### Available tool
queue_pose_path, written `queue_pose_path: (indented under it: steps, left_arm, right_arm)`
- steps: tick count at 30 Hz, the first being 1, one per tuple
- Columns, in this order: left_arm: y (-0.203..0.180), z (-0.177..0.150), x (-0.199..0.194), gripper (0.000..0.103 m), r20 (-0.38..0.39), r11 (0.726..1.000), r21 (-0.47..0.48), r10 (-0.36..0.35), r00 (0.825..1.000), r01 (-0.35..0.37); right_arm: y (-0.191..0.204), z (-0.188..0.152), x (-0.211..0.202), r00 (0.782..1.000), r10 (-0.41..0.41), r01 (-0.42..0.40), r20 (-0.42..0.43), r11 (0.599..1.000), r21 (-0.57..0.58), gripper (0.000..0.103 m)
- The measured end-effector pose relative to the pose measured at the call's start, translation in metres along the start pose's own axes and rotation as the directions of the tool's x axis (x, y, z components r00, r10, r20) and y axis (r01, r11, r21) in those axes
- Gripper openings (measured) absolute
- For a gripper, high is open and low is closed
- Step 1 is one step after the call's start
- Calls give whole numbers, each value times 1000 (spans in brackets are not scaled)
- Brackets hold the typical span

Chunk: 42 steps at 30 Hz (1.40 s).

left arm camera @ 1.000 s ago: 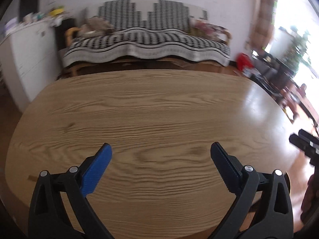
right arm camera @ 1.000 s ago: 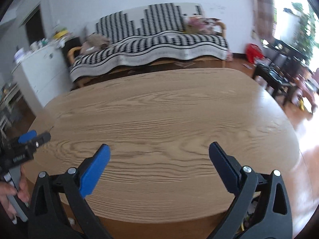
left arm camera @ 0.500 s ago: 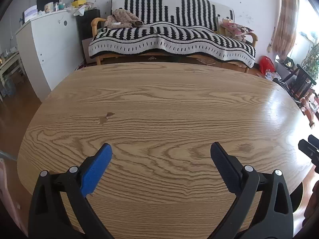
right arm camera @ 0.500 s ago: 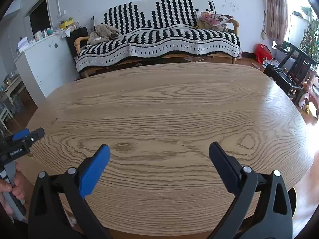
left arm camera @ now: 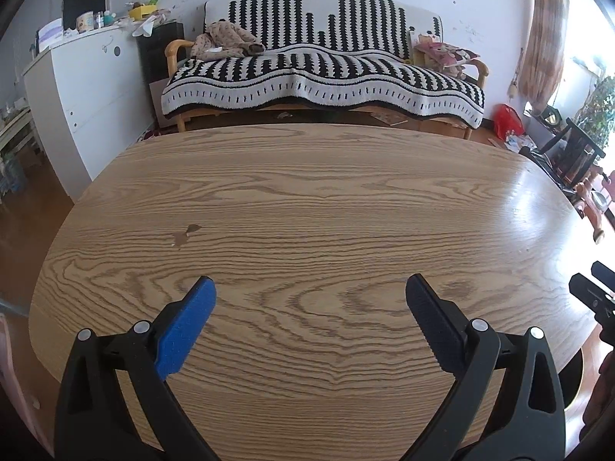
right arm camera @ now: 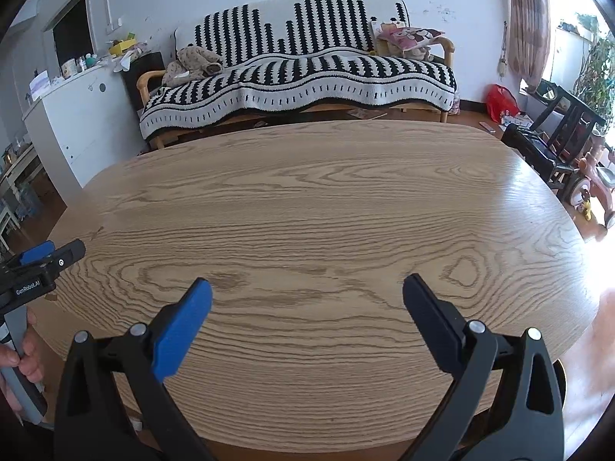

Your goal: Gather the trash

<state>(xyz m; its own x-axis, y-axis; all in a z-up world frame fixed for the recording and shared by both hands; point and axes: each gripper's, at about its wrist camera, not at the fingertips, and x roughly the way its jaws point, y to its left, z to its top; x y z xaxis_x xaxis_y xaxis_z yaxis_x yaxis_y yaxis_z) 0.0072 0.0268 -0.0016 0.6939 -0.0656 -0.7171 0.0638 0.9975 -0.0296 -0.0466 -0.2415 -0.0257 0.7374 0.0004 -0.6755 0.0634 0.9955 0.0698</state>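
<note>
claws wide apart, level, side by side above wooden table

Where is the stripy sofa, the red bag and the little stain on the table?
Stripy sofa (left arm camera: 323, 73), left wrist view, on its blanket-covered seat.
Red bag (right arm camera: 501, 103), right wrist view, on its middle.
Little stain (left arm camera: 185, 232), left wrist view, on the dark blotch.

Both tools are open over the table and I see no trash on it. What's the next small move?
Probably pan toward the floor. The table shows only a small stain, and the left tool and right tool hold nothing. Scraps lie under the sofa.
</note>
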Motion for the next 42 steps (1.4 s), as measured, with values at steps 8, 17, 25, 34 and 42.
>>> queue_pose_path:
  steps: [8, 17, 25, 34, 42]
  left_arm:
    - [0, -2, -1, 96, 1, 1000, -3, 7, 1000, -7]
    - [-2, -3, -2, 96, -1, 1000, 1, 7, 1000, -7]
    - [-4, -5, -3, 96, -3, 1000, 1, 9, 1000, -9]
    - [-5, -5, -4, 96, -2, 1000, 0, 9, 1000, -9]
    - [-4, -5, -2, 96, -3, 1000, 0, 9, 1000, -9]
  right_arm:
    - [2, 0, -3, 1000, 0, 0, 2, 1000, -5, 96]
    - [2, 0, -3, 1000, -1, 1, 0, 1000, -8, 96]
    - [2, 0, -3, 1000, -2, 2, 1, 1000, -10, 96]
    - [2, 0, -4, 1000, -5, 5, 2, 1000, -13, 96]
    - [2, 1, -4, 1000, -5, 5, 2, 1000, -13, 96]
